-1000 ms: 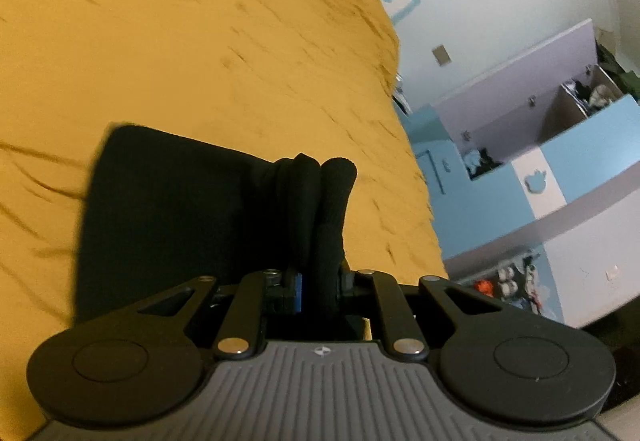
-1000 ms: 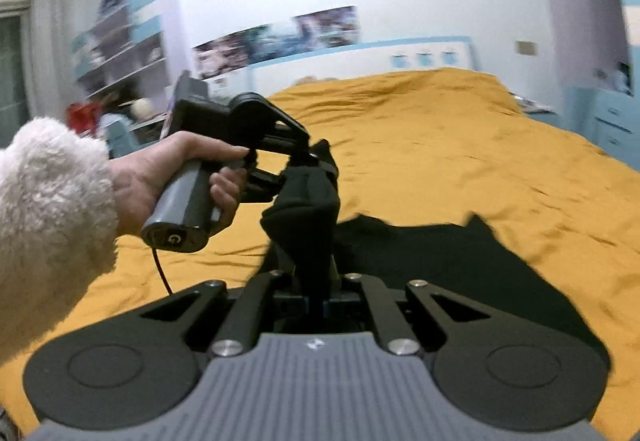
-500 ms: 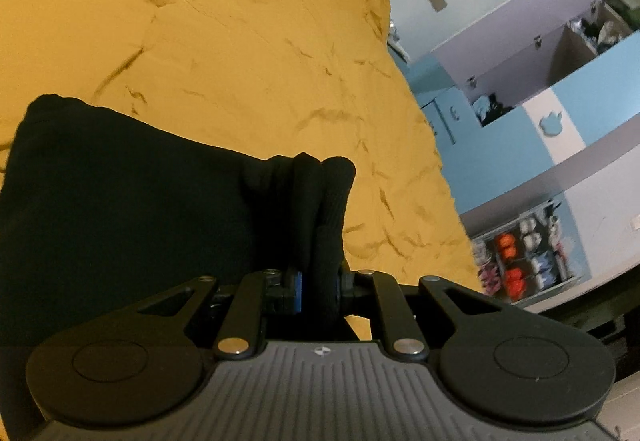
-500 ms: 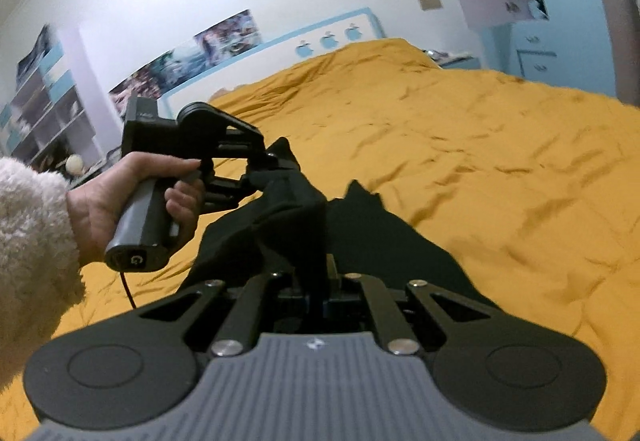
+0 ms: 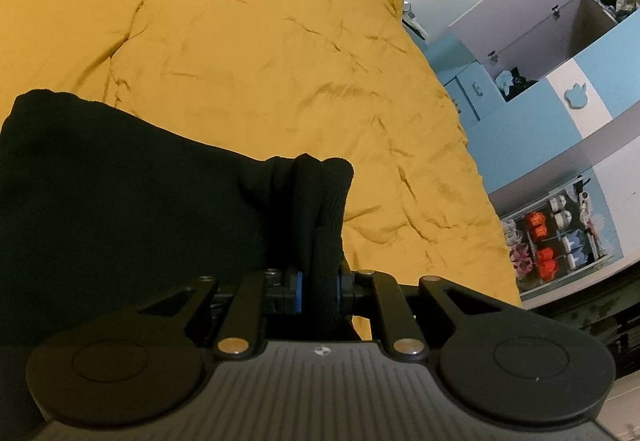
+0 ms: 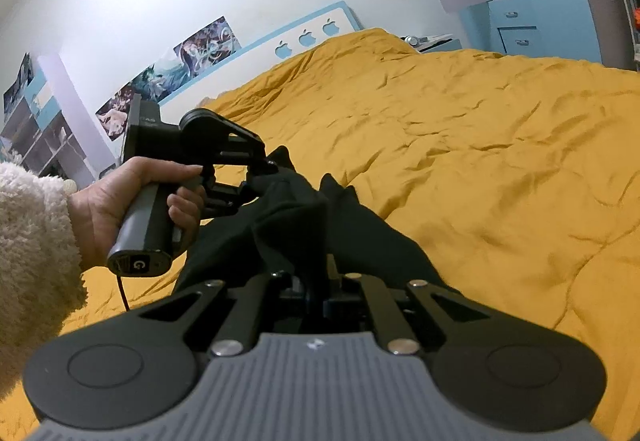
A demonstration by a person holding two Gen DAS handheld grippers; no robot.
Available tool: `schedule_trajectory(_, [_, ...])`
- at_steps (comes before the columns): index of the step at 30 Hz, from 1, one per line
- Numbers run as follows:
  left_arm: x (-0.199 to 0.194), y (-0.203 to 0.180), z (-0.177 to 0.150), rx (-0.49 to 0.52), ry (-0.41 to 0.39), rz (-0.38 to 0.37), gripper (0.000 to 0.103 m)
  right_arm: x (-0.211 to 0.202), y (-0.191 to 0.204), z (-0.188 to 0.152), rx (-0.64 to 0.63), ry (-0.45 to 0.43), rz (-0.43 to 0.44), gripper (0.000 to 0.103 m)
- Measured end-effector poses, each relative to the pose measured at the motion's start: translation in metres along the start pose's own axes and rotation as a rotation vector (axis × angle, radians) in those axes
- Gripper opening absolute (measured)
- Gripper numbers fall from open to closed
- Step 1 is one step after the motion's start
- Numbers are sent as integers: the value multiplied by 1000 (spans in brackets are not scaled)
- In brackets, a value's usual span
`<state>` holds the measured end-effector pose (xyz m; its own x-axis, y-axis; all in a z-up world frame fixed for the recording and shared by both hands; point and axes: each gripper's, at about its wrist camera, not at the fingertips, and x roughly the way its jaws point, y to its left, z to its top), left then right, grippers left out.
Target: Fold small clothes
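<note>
Left wrist view: your left gripper (image 5: 319, 279) has its fingers clamped on a bunched edge of the black ribbed knit garment (image 5: 132, 201), and the cloth runs off to the left of the frame, over the wrinkled mustard-yellow bed cover (image 5: 240, 41). Right wrist view: your right gripper (image 6: 316, 291) is likewise closed on a fold of the same garment (image 6: 288, 217), with your left hand (image 6: 120, 209) holding its gripper (image 6: 260, 177) just beside it, so both grips sit close together on one gathered edge. The rest of the garment trails down onto the bed cover (image 6: 480, 161) below the two grippers.

The risks from here, as I judge them:

- Both grips hold thick wads rather than a single layer. If you pull them apart to spread the edge, the wad may slide out of one pair of fingers.
- With the grips this close, the edge between them is slack and twisted, so laying it down now would likely set a crooked fold.
- The bed cover is soft and creased, and dragging the cloth across it could bunch the lower layer.
- The dark fabric hides its own seams, so you could misjudge where the corners are.
</note>
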<state>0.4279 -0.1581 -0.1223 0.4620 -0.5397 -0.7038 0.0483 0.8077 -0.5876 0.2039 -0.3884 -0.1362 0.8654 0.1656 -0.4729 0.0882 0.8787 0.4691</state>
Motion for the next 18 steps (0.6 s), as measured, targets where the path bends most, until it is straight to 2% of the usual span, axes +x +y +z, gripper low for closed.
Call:
schedule_trajectory(9, [22, -2, -5, -8, 34, 43, 15, 8, -15, -4, 79, 23, -18, 0])
schedule_trajectory(11, [28, -6, -6, 16, 44, 68, 16, 11, -20, -4, 95, 31, -22, 0])
schedule_trajectory(14, [35, -10, -8, 50, 55, 99, 20, 14, -28, -6, 125, 46, -28, 0])
schedule_trajectory(18, [41, -20, -9, 121, 58, 124, 28, 17, -41, -10, 172, 55, -59, 8])
